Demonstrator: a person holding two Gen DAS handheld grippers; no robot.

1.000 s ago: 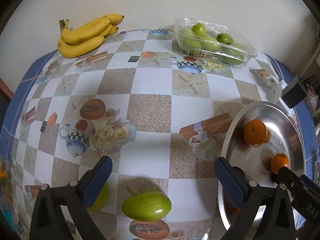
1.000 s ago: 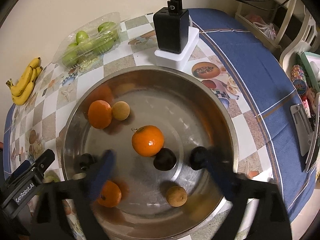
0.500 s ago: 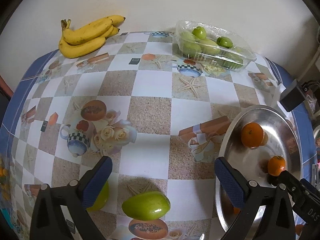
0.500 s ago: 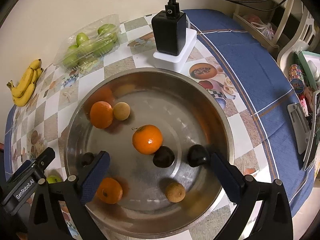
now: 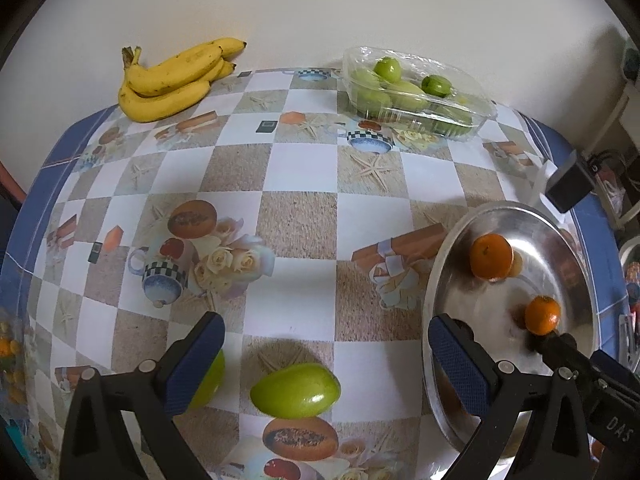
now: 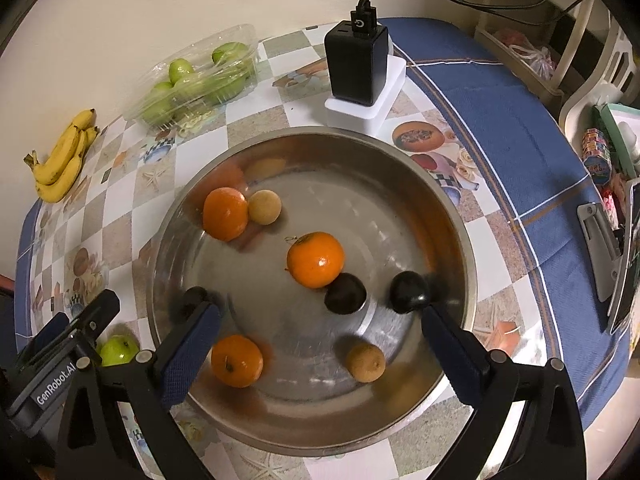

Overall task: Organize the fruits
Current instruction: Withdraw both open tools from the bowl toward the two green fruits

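The steel bowl (image 6: 460,216) serves as the landmark, standing on a checked tablecloth (image 5: 296,216). The right gripper (image 6: 316,344) hangs over the bowl's near half with its jaws spread wide and nothing between them. Inside the bowl lie three oranges: one at the centre (image 6: 315,259), one toward the far-left wall (image 6: 225,213) touching a small tan fruit (image 6: 264,207), and one near the front-left (image 6: 237,360). Two dark fruits (image 6: 345,293) sit just right of the central orange, and a second tan fruit (image 6: 365,362) rests near the front. The left gripper (image 5: 326,364) is held to the left of the bowl, jaws likewise wide apart and empty; a green fruit (image 5: 295,390) lies on the cloth between its fingers, touching neither, and another green fruit (image 5: 206,380) is partly hidden behind the left finger. Beyond the bowl, against the wall, stand a clear tray of green fruits (image 5: 416,92) and, further left, a bunch of bananas (image 5: 176,76). A black charger (image 6: 356,62) sits just behind the bowl.
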